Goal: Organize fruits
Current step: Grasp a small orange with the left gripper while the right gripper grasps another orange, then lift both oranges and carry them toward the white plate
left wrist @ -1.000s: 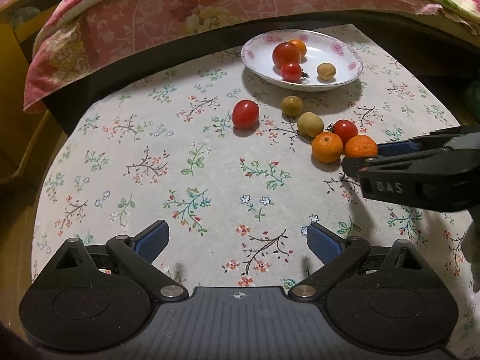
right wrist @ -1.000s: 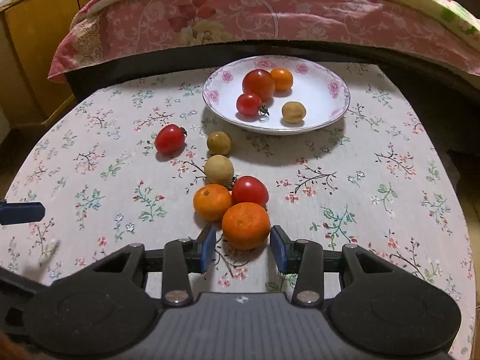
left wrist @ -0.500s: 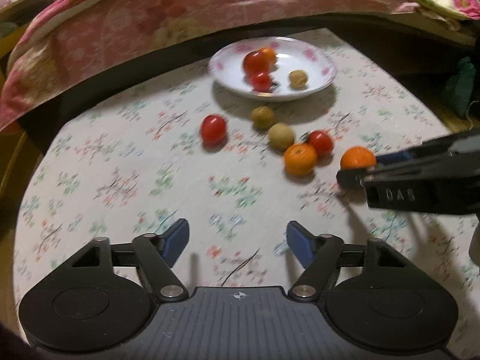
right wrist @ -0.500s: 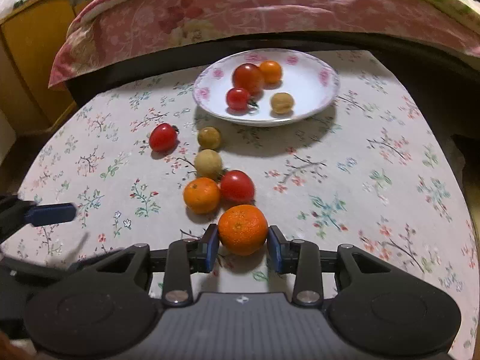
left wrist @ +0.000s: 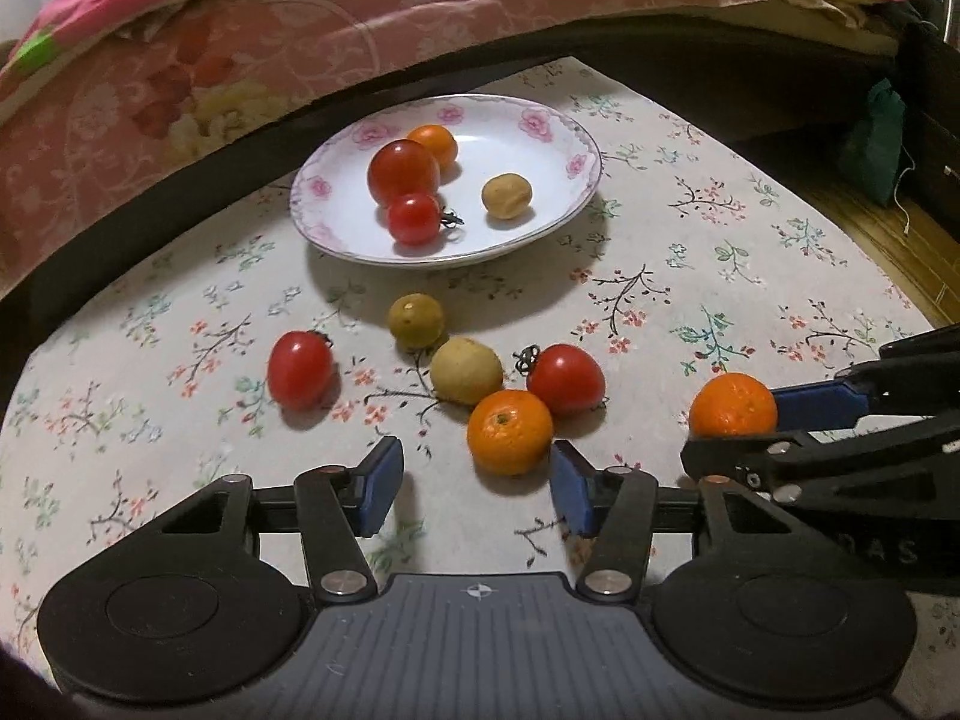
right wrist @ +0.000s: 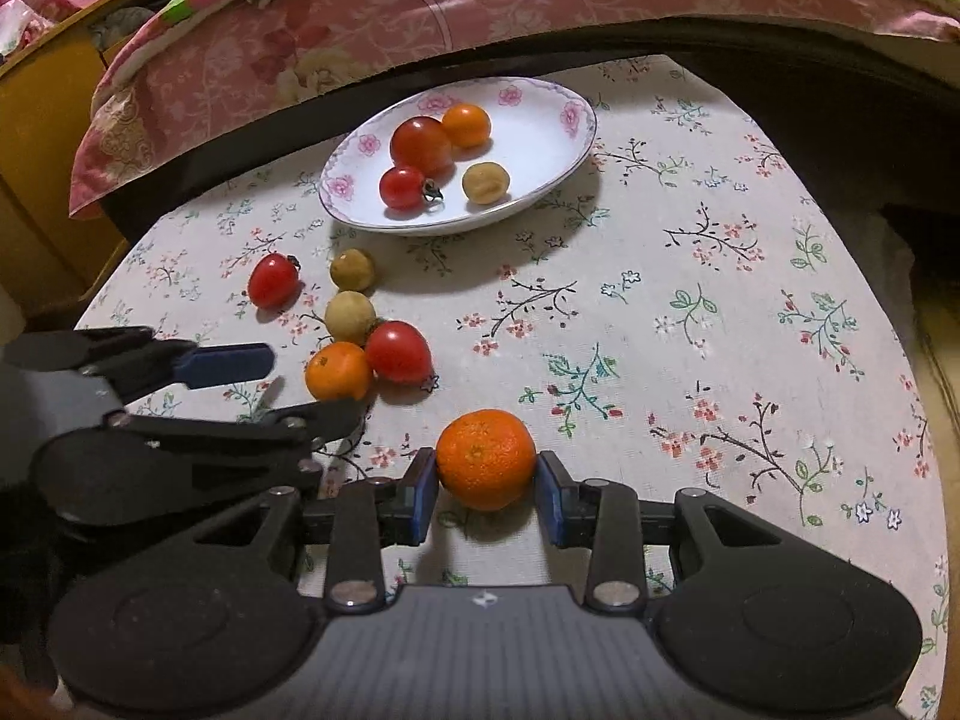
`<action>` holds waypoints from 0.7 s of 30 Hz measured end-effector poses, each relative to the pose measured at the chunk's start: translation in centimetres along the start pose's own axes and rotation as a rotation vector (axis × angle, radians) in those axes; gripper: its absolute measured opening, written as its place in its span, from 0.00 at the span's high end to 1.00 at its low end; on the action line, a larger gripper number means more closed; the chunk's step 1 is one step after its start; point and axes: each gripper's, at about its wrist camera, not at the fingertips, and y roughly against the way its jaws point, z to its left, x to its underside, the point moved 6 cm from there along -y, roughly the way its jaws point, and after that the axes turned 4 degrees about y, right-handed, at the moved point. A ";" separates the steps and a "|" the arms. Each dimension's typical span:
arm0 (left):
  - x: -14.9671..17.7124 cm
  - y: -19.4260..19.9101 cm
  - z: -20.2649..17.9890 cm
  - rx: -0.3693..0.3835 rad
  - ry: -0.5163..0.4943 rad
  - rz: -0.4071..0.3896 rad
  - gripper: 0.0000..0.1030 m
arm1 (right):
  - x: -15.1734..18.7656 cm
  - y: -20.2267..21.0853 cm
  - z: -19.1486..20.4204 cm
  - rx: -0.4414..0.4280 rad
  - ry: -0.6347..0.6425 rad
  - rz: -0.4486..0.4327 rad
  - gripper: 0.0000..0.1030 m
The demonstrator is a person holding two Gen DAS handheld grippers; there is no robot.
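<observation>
**Two grippers among loose fruit on a flowered cloth**

Flowered tablecloth (left wrist: 690, 276) covers the table, with a pink quilt (right wrist: 372, 18) behind it.

Right gripper (right wrist: 486, 489) is clamped on a mandarin (right wrist: 485, 457), both blue pads pressing its sides. From the left wrist view that gripper's near finger hides the underside of this fruit (left wrist: 733, 405), and pale letters on its black body are too dim to read in full.

Left gripper (left wrist: 477, 483) has just been closing; its pads stand apart, touching nothing, with a second mandarin (left wrist: 510, 431) just ahead, nearer its right pad. In the right wrist view the left gripper's lower finger cuts off the bottom of that mandarin.

Just beyond it lie a red tomato (left wrist: 565, 378) and a tan round fruit (left wrist: 465, 370), another tan fruit (left wrist: 416, 320) further out, and a lone tomato (left wrist: 299, 368) to the left.

Furthest off sits the white plate (left wrist: 552, 138), rimmed with pink flowers, holding two tomatoes, a small orange fruit partly hidden behind the larger tomato, and one tan fruit.
</observation>
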 end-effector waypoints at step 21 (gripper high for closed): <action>3.4 3.1 2.3 0.037 0.039 0.055 0.63 | 0.9 -0.2 2.5 -0.010 0.089 0.008 0.71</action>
